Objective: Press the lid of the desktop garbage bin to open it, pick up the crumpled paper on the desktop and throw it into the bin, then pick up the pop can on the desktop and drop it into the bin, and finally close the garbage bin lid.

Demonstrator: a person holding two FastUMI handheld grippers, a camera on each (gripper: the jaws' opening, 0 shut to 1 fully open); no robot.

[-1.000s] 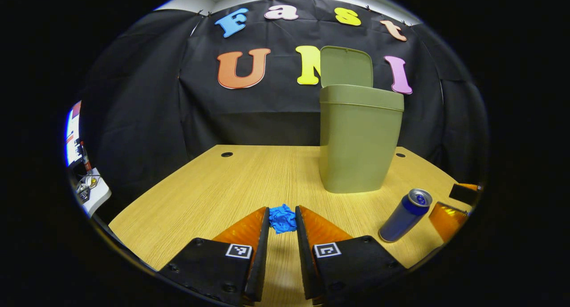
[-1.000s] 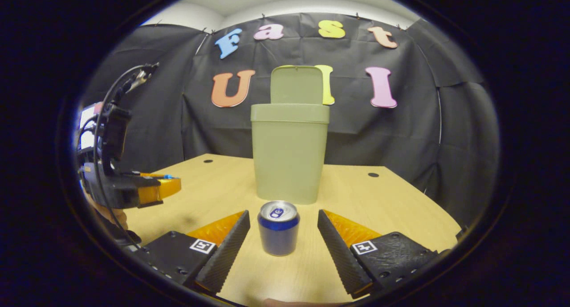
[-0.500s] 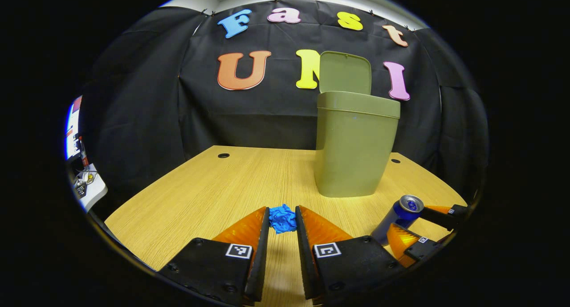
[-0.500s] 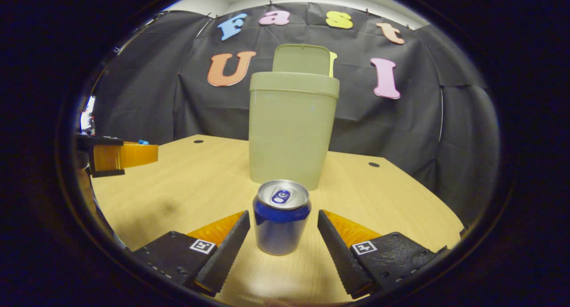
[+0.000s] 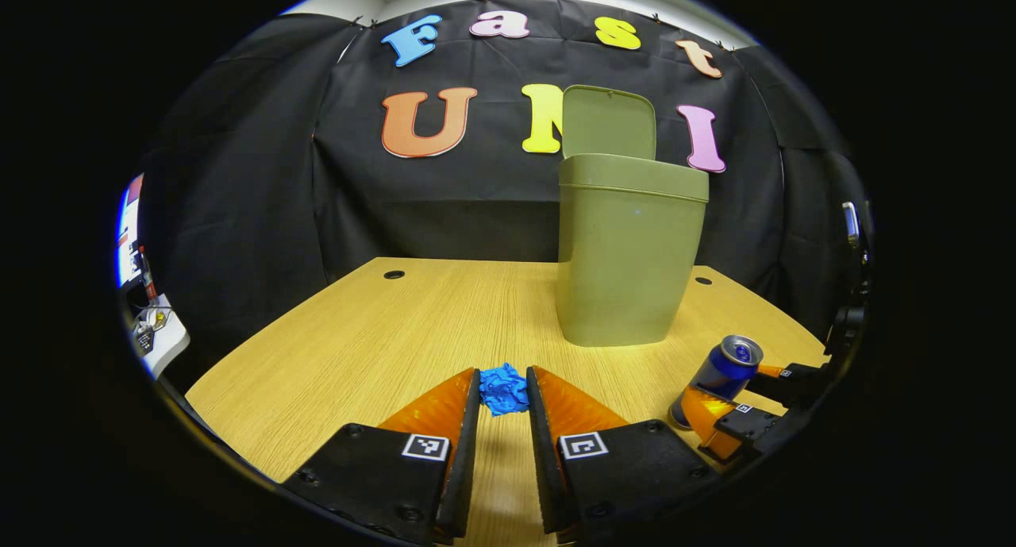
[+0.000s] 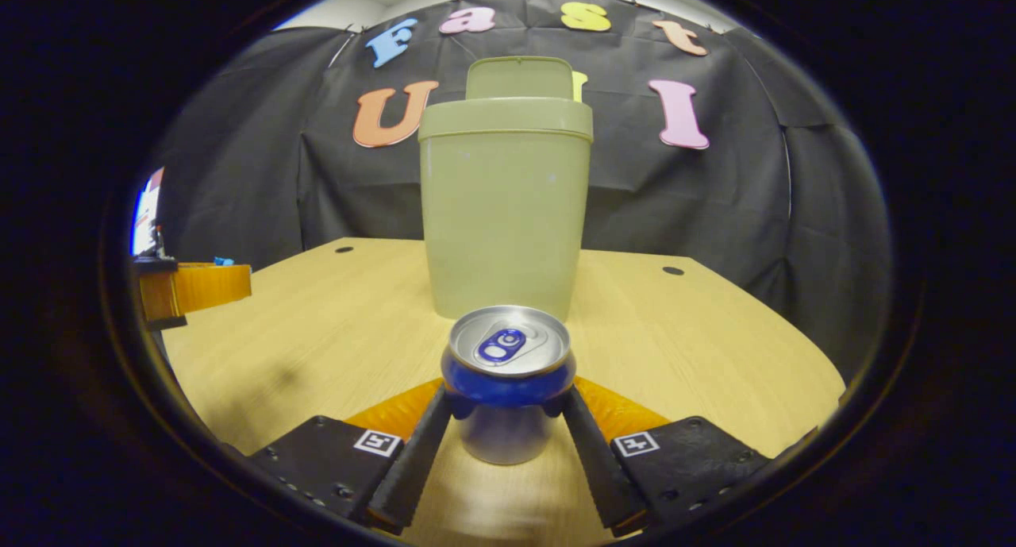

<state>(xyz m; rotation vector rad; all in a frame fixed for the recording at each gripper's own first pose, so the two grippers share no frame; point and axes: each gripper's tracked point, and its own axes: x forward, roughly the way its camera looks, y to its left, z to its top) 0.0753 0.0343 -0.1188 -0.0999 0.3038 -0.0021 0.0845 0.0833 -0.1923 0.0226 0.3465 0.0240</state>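
Left tool (image 5: pixel 503 408) nearly closed on its load; right tool (image 6: pixel 506 420) clamped.

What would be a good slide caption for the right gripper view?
Right gripper closed on the pop can, with the open-lidded bin straight ahead.

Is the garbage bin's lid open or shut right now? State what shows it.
Open. The lid stands upright behind the rim of the bin, leaving its top uncovered; the right gripper view shows the same.

matt, seemingly plastic bin (image 6: pixel 504 213)
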